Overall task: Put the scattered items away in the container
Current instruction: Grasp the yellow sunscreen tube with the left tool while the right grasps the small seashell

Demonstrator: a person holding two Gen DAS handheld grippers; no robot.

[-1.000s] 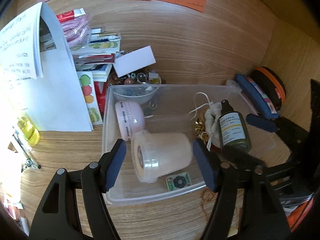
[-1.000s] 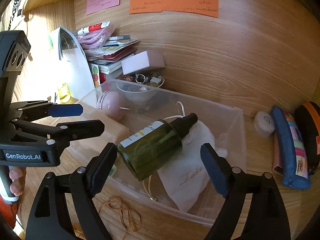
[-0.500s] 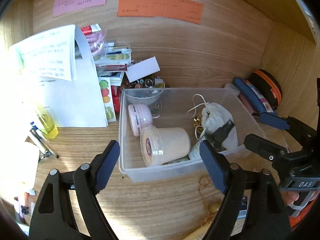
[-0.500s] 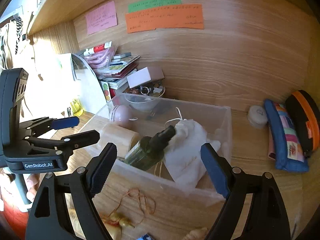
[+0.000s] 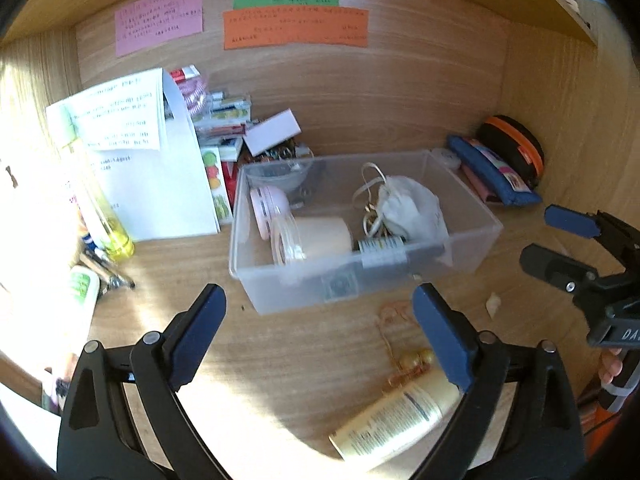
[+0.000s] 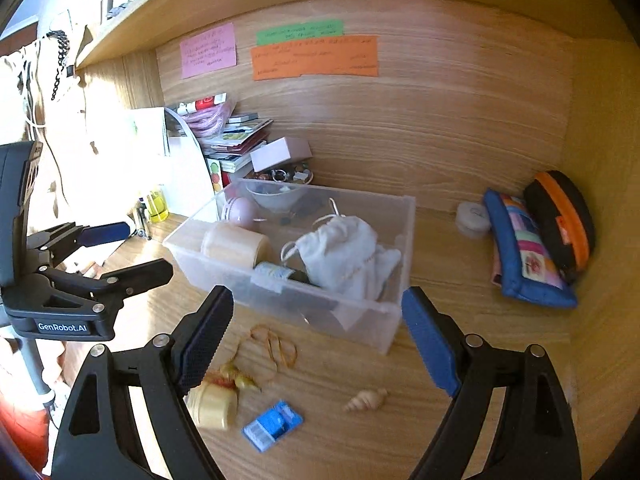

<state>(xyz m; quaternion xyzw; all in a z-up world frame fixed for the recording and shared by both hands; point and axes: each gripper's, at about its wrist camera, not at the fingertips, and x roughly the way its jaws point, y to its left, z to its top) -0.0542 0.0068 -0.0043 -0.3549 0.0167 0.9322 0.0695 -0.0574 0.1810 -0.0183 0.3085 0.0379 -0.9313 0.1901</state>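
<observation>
Both grippers have drawn back from the clear plastic container [image 5: 472, 240], which a second ago filled the frames and now sits at mid-frame on the wooden worktop [image 5: 300, 360]. Left gripper [image 5: 320, 332], its jaws opening wide with nothing between them, hangs over bare worktop at the lower centre of the left wrist view; the cream jar [image 5: 320, 238] that lay between them earlier lies on its side inside the container, beside a pink round case [image 5: 268, 208], a dark green spray bottle [image 5: 384, 248] and a white drawstring pouch [image 5: 412, 208]. Right gripper [image 6: 318, 340] also stands with jaws wide and empty, in the lower part of the right wrist view, just in front of the container's near wall. Loose items lie on the worktop in front of the container: a tangle of orange cord [image 6: 276, 346], a cream bottle [image 5: 396, 420] on its side, a small blue packet [image 6: 272, 424] and a pale shell [image 6: 366, 400]. At the right of both views, a blue patchwork pouch [image 6: 524, 256] and a black-and-orange case [image 6: 560, 216] rest against the side wall, with a small white round tin [image 6: 472, 216] just beside them. Coloured paper notes [image 5: 296, 28] are stuck to the back panel, above a heap of books and packets at the upper left.
</observation>
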